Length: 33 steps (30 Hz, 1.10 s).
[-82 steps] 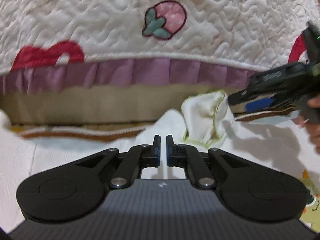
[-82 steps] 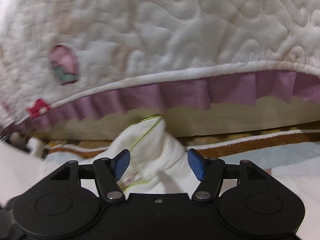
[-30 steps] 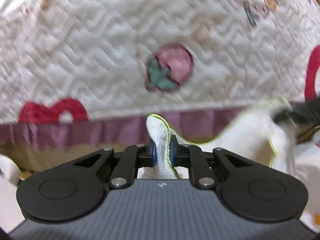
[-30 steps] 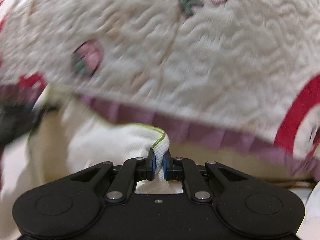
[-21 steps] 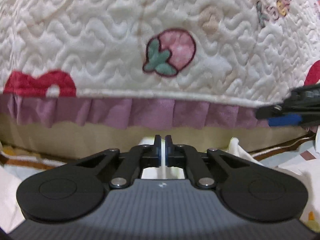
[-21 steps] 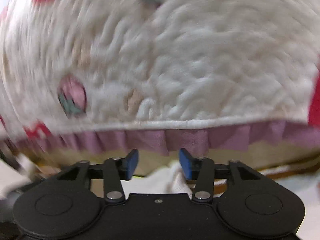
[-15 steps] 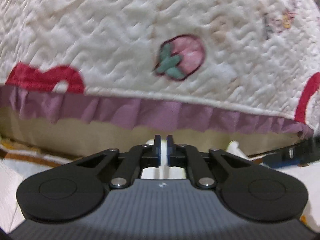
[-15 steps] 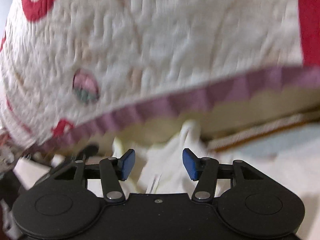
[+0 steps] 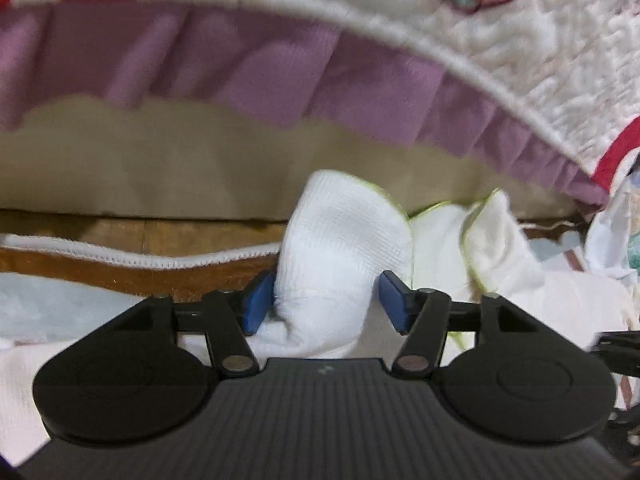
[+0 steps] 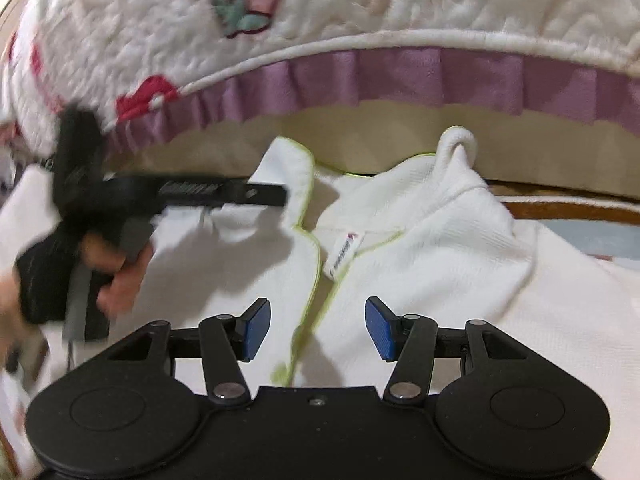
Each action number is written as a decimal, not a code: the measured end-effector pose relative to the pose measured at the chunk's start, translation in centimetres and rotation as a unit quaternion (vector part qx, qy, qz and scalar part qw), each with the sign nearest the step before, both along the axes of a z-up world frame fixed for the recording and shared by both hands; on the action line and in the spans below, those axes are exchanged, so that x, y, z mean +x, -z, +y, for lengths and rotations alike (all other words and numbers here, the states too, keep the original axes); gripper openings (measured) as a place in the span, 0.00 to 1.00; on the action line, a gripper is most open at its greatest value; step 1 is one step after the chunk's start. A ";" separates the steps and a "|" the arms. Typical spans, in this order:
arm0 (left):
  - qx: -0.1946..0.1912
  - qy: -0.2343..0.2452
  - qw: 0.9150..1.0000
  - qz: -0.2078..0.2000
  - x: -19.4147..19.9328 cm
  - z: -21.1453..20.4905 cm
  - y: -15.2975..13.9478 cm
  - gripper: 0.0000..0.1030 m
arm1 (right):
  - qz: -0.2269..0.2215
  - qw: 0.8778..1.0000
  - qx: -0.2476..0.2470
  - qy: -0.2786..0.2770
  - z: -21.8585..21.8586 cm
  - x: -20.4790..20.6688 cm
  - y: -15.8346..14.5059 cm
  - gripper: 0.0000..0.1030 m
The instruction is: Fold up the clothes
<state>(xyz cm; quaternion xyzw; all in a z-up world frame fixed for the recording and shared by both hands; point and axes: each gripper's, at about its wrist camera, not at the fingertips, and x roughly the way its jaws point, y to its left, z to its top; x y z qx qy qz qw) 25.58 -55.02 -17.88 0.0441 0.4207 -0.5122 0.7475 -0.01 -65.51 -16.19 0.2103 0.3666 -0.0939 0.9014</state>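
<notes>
A white garment (image 10: 440,260) with lime-green trim lies spread on the surface, its neck label (image 10: 344,254) facing up. My right gripper (image 10: 318,330) hovers open just above the neckline, with nothing between its blue pads. In the right wrist view a hand (image 10: 116,280) holds my left gripper (image 10: 276,196), whose tip sits at a raised collar flap. In the left wrist view my left gripper (image 9: 326,306) is open, and a raised fold of the garment (image 9: 344,236) stands between its wide-apart pads.
A quilted white bedspread (image 10: 400,4) with strawberry prints and a purple ruffle (image 9: 280,76) hangs close behind the garment. Below it are the beige mattress side (image 9: 160,168) and a brown edge (image 9: 120,276). A pale blue mat (image 10: 600,236) lies to the right.
Both grippers held the garment up a second ago, then let it go. The left gripper, shut half a second ago, has opened around a fold. The right stays open, lower over the neckline.
</notes>
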 end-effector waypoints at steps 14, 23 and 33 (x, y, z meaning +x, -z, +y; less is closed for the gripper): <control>-0.007 -0.095 0.960 -0.264 -6.2 0.6 -4.0 0.08 | 0.042 0.985 -0.092 0.142 -4.8 -6.3 1.9 0.56; 0.072 -0.143 0.972 -0.174 -5.5 1.3 -0.4 0.40 | 0.060 0.982 -0.076 0.160 -6.3 -5.2 3.0 0.59; 0.039 -0.075 0.986 -0.146 -7.0 4.4 -0.3 0.39 | -0.004 0.987 -0.142 0.073 -4.8 0.6 -0.8 0.60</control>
